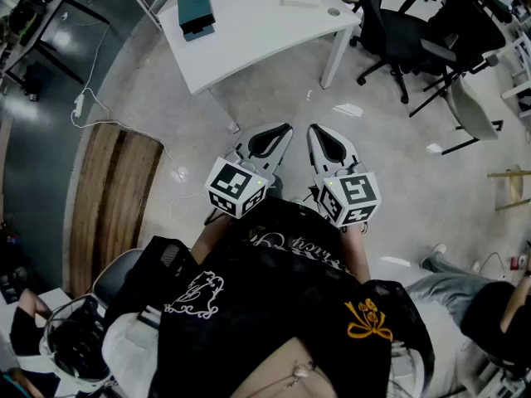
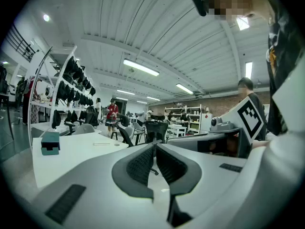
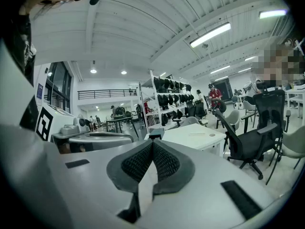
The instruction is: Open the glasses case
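The glasses case (image 1: 196,12) is a teal box lying on the white table (image 1: 257,31) at the top of the head view, well ahead of both grippers. It also shows far off as the teal case (image 2: 50,143) in the left gripper view and the small dark case (image 3: 155,133) just beyond the jaw tips in the right gripper view. My left gripper (image 1: 282,128) and right gripper (image 1: 316,129) are held side by side close to the body, over the floor. Both point towards the table. The left gripper (image 2: 155,145) and the right gripper (image 3: 152,142) are shut with nothing between the jaws.
Black office chairs (image 1: 398,31) stand right of the table. A wooden plank surface (image 1: 112,206) lies on the floor at left, with a white cable (image 1: 99,106) near it. A small white strip (image 1: 299,2) lies on the table. Another person's legs (image 1: 465,293) are at lower right.
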The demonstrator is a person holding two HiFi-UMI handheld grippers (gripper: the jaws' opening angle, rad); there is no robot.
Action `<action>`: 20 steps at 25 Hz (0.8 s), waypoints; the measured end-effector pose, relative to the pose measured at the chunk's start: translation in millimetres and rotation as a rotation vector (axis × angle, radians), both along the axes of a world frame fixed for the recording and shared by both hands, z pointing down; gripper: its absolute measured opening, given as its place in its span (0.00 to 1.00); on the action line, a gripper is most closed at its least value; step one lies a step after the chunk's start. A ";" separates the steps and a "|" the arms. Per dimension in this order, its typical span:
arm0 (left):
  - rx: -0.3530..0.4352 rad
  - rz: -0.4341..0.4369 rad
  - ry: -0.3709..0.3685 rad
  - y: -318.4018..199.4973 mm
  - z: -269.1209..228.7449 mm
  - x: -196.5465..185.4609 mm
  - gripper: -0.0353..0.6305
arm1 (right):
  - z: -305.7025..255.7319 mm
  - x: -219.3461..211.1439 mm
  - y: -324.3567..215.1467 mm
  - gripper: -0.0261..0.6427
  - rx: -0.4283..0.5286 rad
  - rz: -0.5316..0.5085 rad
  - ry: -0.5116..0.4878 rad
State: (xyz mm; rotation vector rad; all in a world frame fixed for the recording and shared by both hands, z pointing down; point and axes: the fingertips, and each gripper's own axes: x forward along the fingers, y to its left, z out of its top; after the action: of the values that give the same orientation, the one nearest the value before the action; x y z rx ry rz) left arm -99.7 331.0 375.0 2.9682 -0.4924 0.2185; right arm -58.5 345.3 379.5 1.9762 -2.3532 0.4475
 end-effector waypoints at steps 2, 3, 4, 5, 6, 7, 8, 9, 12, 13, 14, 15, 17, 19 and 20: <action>0.002 0.003 -0.003 -0.3 -0.9 2.2 0.10 | -0.2 1.8 -0.8 0.06 -0.002 -0.001 -0.001; 0.004 0.004 -0.004 -0.2 -1.6 3.3 0.10 | -0.4 2.7 -0.8 0.06 -0.003 -0.001 -0.001; 0.006 0.005 -0.005 0.2 -2.4 4.4 0.10 | -0.7 3.6 -0.4 0.06 -0.004 0.000 -0.002; 0.007 0.006 -0.005 1.0 -3.2 5.4 0.10 | -1.1 4.3 0.5 0.06 -0.003 0.001 -0.002; 0.007 0.006 -0.005 1.9 -3.6 6.0 0.10 | -1.3 4.8 1.5 0.06 -0.001 0.002 0.000; 0.008 0.007 -0.005 2.9 -3.6 6.3 0.10 | -1.2 4.9 2.6 0.06 0.003 0.005 0.002; 0.010 0.008 -0.006 3.8 -3.2 6.2 0.10 | -0.8 4.9 3.5 0.06 0.008 0.010 0.004; 0.013 0.008 -0.008 4.7 -2.5 5.8 0.10 | -0.1 4.6 4.2 0.06 0.014 0.013 0.005; 0.021 0.006 -0.016 7.9 -1.0 3.7 0.10 | 1.7 2.5 6.8 0.06 0.024 0.013 -0.004; 0.021 0.003 -0.015 9.0 -0.6 2.7 0.10 | 2.3 1.6 7.9 0.06 0.024 0.011 -0.008; 0.020 -0.002 -0.015 10.0 0.2 1.3 0.10 | 3.4 0.6 9.0 0.06 0.024 0.009 -0.013; 0.018 -0.006 -0.015 11.2 1.2 -0.5 0.10 | 4.8 -0.7 10.1 0.06 0.023 0.006 -0.019; 0.017 -0.015 -0.020 14.6 2.9 -4.0 0.10 | 7.8 -3.0 12.0 0.06 0.019 -0.001 -0.033; 0.021 -0.025 -0.028 17.6 3.5 -6.0 0.10 | 9.9 -3.4 12.6 0.06 0.010 -0.008 -0.041; 0.023 -0.032 -0.034 18.1 3.8 -7.5 0.10 | 10.6 -3.9 12.1 0.06 0.006 -0.013 -0.043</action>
State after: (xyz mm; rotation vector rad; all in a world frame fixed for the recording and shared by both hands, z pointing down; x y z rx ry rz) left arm -107.1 349.1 378.8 2.9814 -0.5497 0.2621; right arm -62.4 357.4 390.1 1.9718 -2.3944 0.4875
